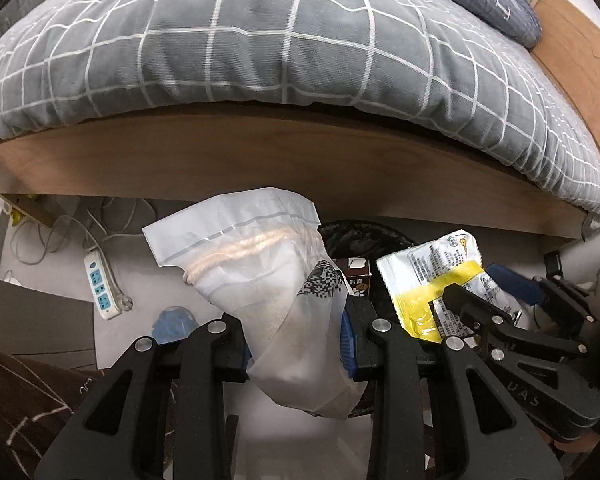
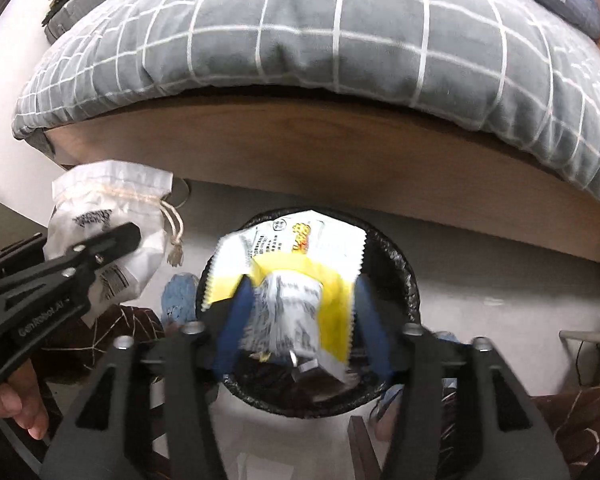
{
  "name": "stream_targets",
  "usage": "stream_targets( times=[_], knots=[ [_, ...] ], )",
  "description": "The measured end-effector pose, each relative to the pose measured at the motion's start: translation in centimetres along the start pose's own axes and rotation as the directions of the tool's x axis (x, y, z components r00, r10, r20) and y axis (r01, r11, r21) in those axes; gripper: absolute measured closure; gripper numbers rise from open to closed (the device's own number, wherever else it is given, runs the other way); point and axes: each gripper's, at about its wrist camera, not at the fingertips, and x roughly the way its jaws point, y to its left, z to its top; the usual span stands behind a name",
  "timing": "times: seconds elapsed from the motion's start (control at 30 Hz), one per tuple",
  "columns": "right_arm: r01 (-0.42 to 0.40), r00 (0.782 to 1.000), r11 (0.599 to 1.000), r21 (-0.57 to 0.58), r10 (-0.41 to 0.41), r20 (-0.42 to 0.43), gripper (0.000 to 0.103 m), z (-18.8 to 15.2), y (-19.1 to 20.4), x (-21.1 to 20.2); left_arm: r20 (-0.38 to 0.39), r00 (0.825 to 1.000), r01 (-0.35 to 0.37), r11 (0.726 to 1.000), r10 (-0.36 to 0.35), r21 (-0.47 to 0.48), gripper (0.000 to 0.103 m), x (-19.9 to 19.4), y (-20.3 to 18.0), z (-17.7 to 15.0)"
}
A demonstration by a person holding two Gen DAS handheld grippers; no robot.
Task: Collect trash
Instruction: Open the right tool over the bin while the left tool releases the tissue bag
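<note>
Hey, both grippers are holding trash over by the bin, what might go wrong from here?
1. The yellow snack wrapper in the right gripper hangs over the black-lined bin; light and crumpled, it may flutter past the rim when let go.
2. The white drawstring bag in the left gripper is off to the bin's side in the right wrist view; dropped here, it would likely hit the floor.
3. The grippers are close and could collide.

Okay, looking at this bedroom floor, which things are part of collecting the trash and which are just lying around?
Part of the job:
- white drawstring bag, gripped by the left tool
- yellow snack wrapper, between the fingers of the right tool
- black trash bin under the wrapper

Just lying about:
- power strip
- cables
- grey checked duvet
- blue pillow
</note>
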Motion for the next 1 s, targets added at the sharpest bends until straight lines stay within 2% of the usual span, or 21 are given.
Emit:
stream_targets(
  times=[0.17,0.23,0.5,0.83,1.0],
  knots=[
    [0.018,1.000,0.999,0.027,-0.018,0.006,0.034,0.0,-0.9,-0.7,-0.003,1.000,0.006,1.000,-0.006,0.017,0.072,0.4,-0.6,-0.1],
    [0.034,0.999,0.999,0.037,-0.035,0.022,0.023,0.0,-1.7,-1.1,-0.007,1.000,0.010,1.000,-0.010,0.023,0.072,0.7,-0.9,-0.1],
    [0.081,0.993,0.988,0.128,-0.091,0.070,0.008,-0.6,-5.3,-3.3,-0.029,0.999,0.043,0.995,-0.041,0.086,0.072,1.3,-4.8,-0.1],
    [0.135,0.983,0.964,0.229,-0.159,0.089,0.008,-1.8,-11.1,-5.5,-0.053,0.997,0.069,0.985,-0.061,0.158,0.072,2.5,-9.5,-0.5],
    [0.155,0.980,0.953,0.259,-0.182,0.085,0.008,-2.2,-12.0,-5.9,-0.051,0.997,0.061,0.981,-0.053,0.185,0.070,2.9,-10.7,-0.6]
  ],
)
